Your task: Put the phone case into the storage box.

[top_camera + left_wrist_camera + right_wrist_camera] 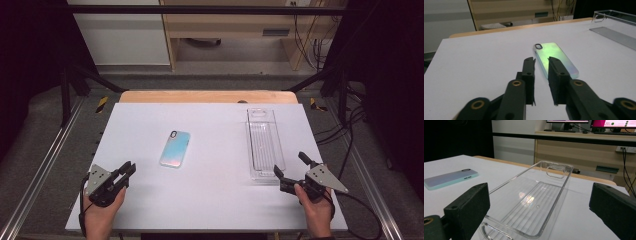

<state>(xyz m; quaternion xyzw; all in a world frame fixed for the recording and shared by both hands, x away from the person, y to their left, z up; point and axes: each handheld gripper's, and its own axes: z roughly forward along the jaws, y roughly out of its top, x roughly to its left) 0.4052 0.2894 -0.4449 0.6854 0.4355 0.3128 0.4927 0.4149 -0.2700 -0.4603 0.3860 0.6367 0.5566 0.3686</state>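
Phone case [175,148] flat on white table [210,200], camera cutout at far end, iridescent blue-pink from high view, washed green in left gripper view [556,58]; near end partly covered there by right-hand jaw

Left gripper [128,169] near table's front left corner, aimed at case, well short of it; jaws nearly together, narrow gap between pads, nothing pinched. Holding hand [102,210] cut off at bottom edge, cable trailing past wrist

Right gripper [291,165] at near end of clear tray [264,145], jaws spread wide, one either side of tray's near corner in high view; contact with tray hard to judge from there. Same jaws in right gripper view at far left and far right edges, tips cut off by frame, tray's near end [524,220] low between them, no pad pressing on tray wall

Tray long, transparent, ribbed floor, handle cutout at far end; walls hard to trace against white table, near rim lost below frame in right gripper view. Case lying well left of tray, apart from it, seen edge-on at left [449,180]

Background beyond table dark at both sides, wooden furniture and cables dimly visible
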